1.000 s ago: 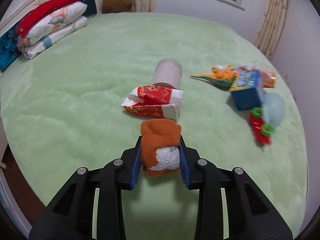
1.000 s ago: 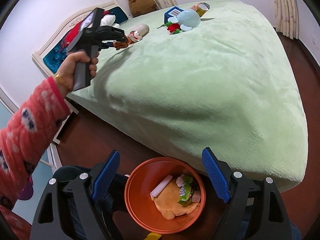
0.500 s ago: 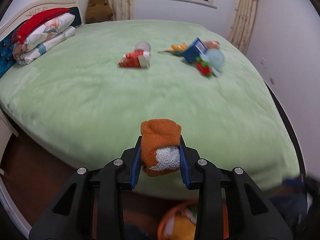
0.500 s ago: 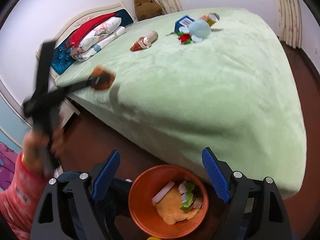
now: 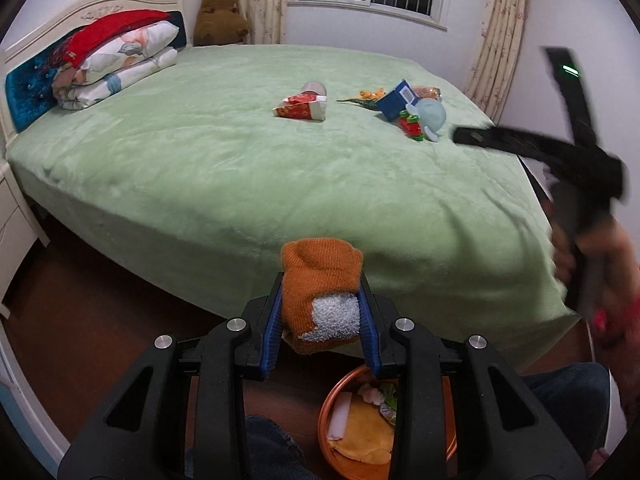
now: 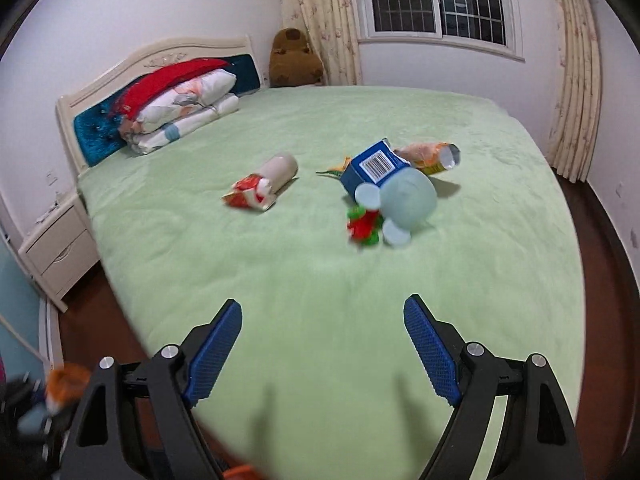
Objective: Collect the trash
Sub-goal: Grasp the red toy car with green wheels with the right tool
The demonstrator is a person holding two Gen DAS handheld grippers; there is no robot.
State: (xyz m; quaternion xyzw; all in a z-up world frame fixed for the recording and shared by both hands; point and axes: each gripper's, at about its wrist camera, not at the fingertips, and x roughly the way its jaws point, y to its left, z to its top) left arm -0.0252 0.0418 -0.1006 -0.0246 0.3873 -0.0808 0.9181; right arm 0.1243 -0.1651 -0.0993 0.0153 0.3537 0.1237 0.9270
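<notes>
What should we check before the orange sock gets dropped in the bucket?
1. Orange sock pinched in the left gripper: ok.
2. Orange bucket under the sock: not ok, it sits a bit lower right of it in the left wrist view.
3. Room in the bucket: ok, the trash inside lies low.
4. Right gripper open and empty for the next pick: ok.
5. Trash left on the green bed: ok, the red wrapper and blue box are there.
</notes>
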